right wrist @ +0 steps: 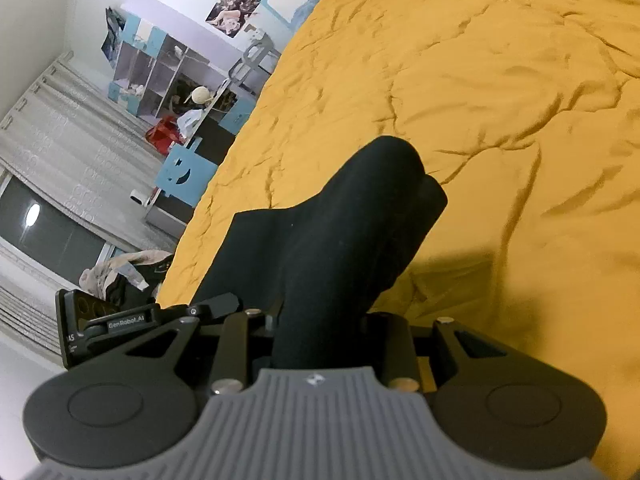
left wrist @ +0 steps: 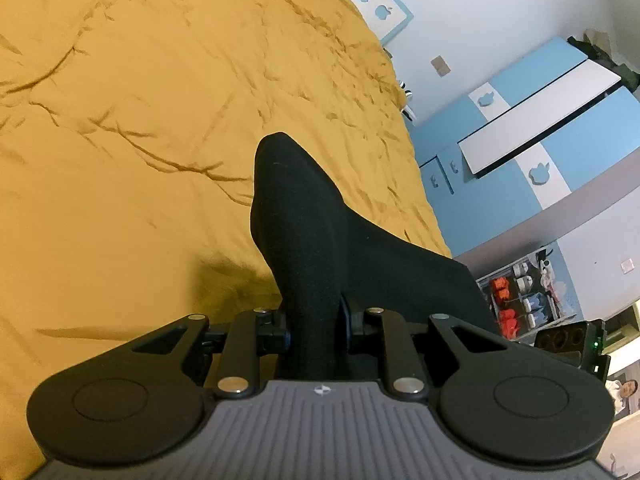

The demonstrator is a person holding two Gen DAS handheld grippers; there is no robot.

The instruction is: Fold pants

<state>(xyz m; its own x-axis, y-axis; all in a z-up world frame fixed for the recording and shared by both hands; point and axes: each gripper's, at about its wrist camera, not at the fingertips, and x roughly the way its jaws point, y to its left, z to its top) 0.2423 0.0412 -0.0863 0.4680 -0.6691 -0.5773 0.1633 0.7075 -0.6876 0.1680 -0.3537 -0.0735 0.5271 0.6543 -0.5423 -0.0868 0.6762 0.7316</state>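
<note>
The left claw (left wrist: 316, 320) is matte black: two flat arms ending in round discs with a shallow circular recess, joined by bars with silver rivet heads. A grey ribbed plate with a small white emblem sits between them, and blue trim shows at the inner pads. The right claw (right wrist: 320, 328) has the same build. A black side module beside it reads "GenRobot.AI" in white letters.
</note>
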